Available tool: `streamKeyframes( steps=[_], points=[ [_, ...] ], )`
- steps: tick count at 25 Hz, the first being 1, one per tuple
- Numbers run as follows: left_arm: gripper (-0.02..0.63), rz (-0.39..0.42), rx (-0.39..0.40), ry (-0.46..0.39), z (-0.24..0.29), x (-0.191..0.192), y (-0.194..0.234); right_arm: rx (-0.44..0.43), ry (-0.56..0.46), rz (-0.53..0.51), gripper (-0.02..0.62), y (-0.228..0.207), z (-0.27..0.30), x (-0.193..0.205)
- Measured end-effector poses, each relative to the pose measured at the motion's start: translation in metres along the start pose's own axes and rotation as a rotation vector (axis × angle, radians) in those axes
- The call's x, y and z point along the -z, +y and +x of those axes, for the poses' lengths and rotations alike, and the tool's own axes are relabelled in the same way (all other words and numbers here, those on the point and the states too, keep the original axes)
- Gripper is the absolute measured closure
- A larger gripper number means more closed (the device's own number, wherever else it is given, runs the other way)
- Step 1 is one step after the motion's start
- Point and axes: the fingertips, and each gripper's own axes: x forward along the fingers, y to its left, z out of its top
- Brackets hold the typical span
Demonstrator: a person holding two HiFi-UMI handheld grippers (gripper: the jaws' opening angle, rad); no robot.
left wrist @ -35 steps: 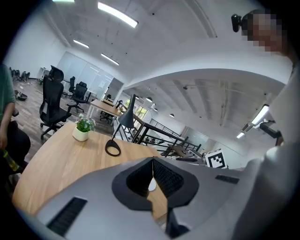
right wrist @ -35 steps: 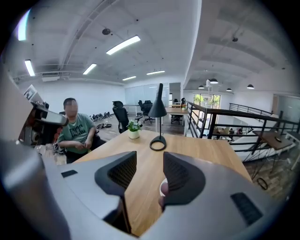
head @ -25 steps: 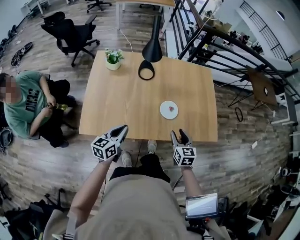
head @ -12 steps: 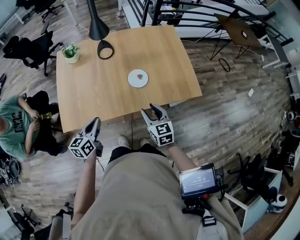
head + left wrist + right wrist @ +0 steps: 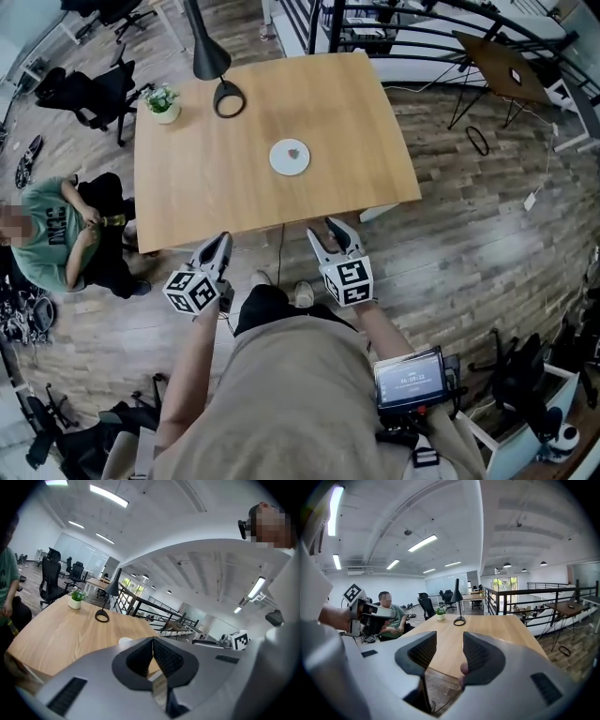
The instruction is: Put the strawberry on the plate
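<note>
**Q:** Grippers first: how does each one stand?

**A:** On the left gripper (image 5: 220, 246), the jaws are pressed together at the tips with nothing between them. On the right gripper (image 5: 332, 234), the jaws stand moderately apart and are also empty. Only tabletop and floor show through the gap. The person holds both just short of the near edge of the wooden table (image 5: 206, 187), over the floor.

**Q:** Where is the strawberry?

**A:** The strawberry (image 5: 293, 152), small and red, lies on the white plate (image 5: 279, 165). The plate sits near the middle of the table, well apart from both grippers.

**Q:** How much of the task is left?

**A:** The placing looks done, since the fruit is on the plate and neither gripper holds anything. Nothing seems to remain except keeping clear of the table. A black lamp (image 5: 228, 97) and a potted plant (image 5: 163, 101) stand at the far side of the table. A seated person (image 5: 49, 239) is beside the table on the left.
</note>
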Motion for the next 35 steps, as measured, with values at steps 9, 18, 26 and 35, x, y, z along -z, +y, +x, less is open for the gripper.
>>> streamKeyframes(
  steps=[9,18,26,35],
  points=[
    [0.604,-0.018,-0.063,-0.032,-0.037,0.006,-0.012,-0.059,-0.023,-0.013,0.416,0.006,0.001,-0.011],
    [0.604,-0.006,-0.045,-0.027,-0.028,0.002,-0.016,-0.038,-0.017,-0.004,0.416,-0.010,-0.011,-0.010],
    [0.604,-0.007,-0.047,-0.008,-0.049,0.000,0.005,-0.026,-0.017,0.031,0.416,0.014,0.002,-0.006],
    [0.603,-0.009,-0.045,-0.011,-0.050,-0.003,0.009,-0.053,-0.016,0.004,0.417,0.029,0.011,-0.012]
  ],
)
